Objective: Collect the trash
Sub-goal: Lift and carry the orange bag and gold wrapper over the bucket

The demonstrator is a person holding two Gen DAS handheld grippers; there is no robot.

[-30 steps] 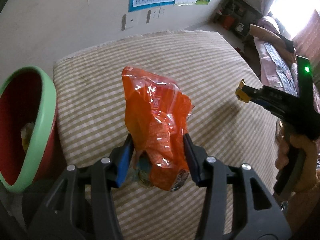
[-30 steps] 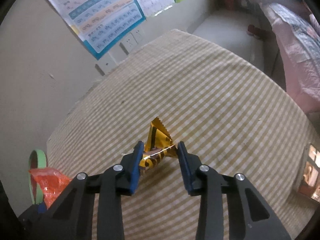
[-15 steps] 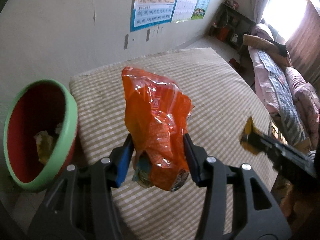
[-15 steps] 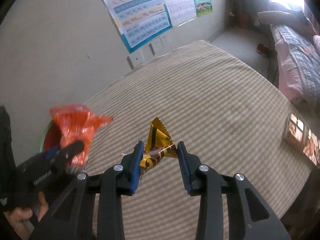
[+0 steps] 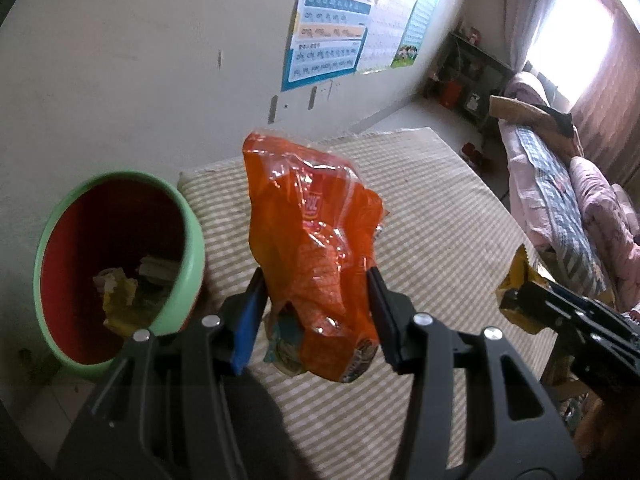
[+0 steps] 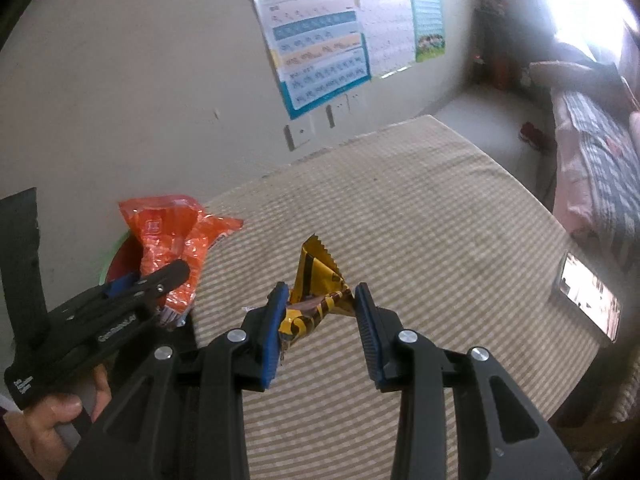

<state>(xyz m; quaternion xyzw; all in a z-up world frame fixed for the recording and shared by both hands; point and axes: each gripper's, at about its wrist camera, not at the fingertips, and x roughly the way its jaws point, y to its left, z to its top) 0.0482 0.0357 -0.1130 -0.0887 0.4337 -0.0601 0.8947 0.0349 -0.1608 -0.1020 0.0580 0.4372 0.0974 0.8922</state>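
My left gripper [image 5: 316, 280] is shut on a crumpled orange snack bag [image 5: 312, 240] and holds it above the striped table [image 5: 440, 240], just right of a green-rimmed red bin [image 5: 188, 248] that holds some trash. My right gripper [image 6: 318, 296] is shut on a yellow and black wrapper [image 6: 316, 280], held over the table. The left gripper with the orange bag [image 6: 172, 236] shows at the left of the right wrist view. The right gripper with the yellow wrapper [image 5: 520, 280] shows at the right of the left wrist view.
A wall with posters [image 6: 316, 40] and sockets stands behind the table. A phone [image 6: 588, 300] lies near the table's right edge. A bed with pink bedding [image 5: 568, 200] is on the right.
Both grippers have risen and moved left toward the bin with their trash. More of the bin's inside shows now.
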